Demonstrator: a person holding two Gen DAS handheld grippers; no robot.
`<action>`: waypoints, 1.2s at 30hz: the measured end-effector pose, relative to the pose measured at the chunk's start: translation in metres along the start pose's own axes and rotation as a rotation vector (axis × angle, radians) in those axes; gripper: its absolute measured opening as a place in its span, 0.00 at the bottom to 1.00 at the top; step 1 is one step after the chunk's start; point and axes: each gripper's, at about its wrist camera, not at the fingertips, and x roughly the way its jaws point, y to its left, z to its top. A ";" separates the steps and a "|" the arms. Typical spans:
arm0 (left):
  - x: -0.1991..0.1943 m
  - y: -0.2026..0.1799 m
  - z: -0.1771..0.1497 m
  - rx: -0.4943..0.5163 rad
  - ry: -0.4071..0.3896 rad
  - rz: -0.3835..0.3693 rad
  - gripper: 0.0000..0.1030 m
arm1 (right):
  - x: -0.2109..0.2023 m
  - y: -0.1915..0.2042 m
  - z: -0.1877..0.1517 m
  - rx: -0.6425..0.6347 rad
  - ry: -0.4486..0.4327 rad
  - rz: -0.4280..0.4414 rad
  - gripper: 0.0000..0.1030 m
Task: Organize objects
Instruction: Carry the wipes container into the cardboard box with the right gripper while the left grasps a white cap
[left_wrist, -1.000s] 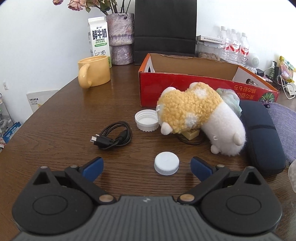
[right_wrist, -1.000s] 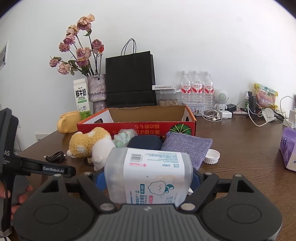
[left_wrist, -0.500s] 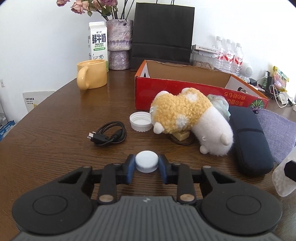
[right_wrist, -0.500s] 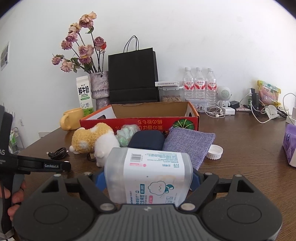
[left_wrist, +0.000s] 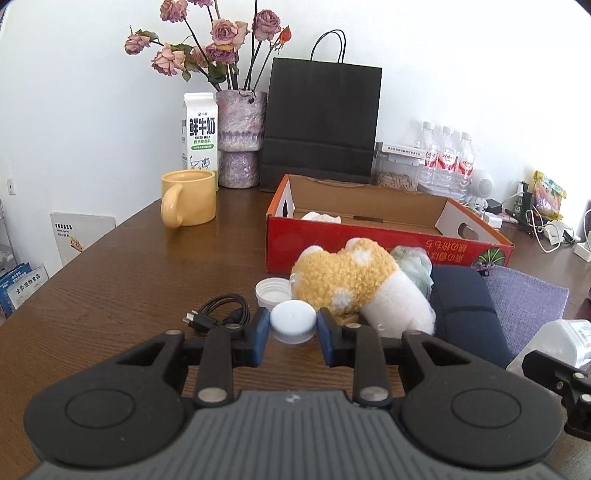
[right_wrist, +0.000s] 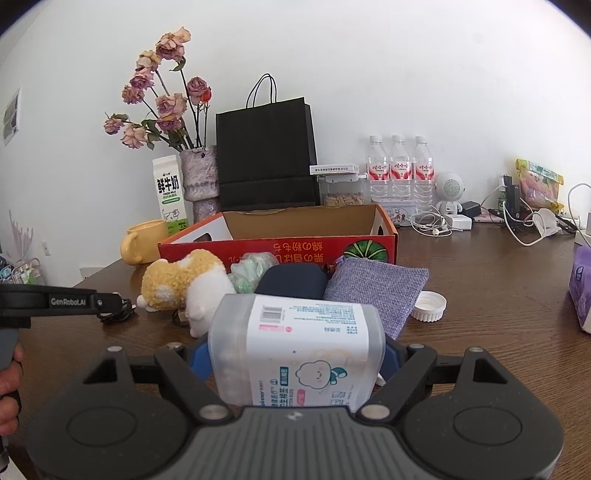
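Observation:
My left gripper (left_wrist: 292, 326) is shut on a small white round lid (left_wrist: 293, 320) and holds it above the table. My right gripper (right_wrist: 295, 360) is shut on a clear plastic cotton-swab box (right_wrist: 295, 350) with a white label; that box also shows at the right edge of the left wrist view (left_wrist: 550, 345). An open red cardboard box (left_wrist: 384, 240) stands behind, with something white inside. In front of it lie a yellow-and-white plush toy (left_wrist: 354, 288), a dark blue case (left_wrist: 461, 306), a purple fabric pouch (right_wrist: 373, 288) and a green mesh bundle (right_wrist: 251, 271).
A black cable (left_wrist: 218, 312) and an upturned white cap (left_wrist: 273, 291) lie left of the plush. Another white cap (right_wrist: 428, 305) lies right of the pouch. A yellow mug (left_wrist: 188, 203), milk carton (left_wrist: 199, 131), vase (left_wrist: 240, 140), black bag (left_wrist: 321, 125) and water bottles (right_wrist: 397, 166) stand at the back.
My left gripper closed on the white lid and lifted it off the table, tilting upward. My right gripper rose slightly, still holding the box.

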 end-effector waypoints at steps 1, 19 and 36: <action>0.000 -0.001 0.002 0.001 -0.006 -0.002 0.28 | 0.001 0.001 0.002 -0.002 -0.005 0.004 0.80; 0.016 -0.019 0.062 -0.038 -0.108 -0.025 0.28 | 0.036 0.011 0.069 -0.039 -0.127 0.044 0.80; 0.068 -0.046 0.128 -0.099 -0.183 -0.017 0.28 | 0.124 0.012 0.143 -0.014 -0.193 0.017 0.79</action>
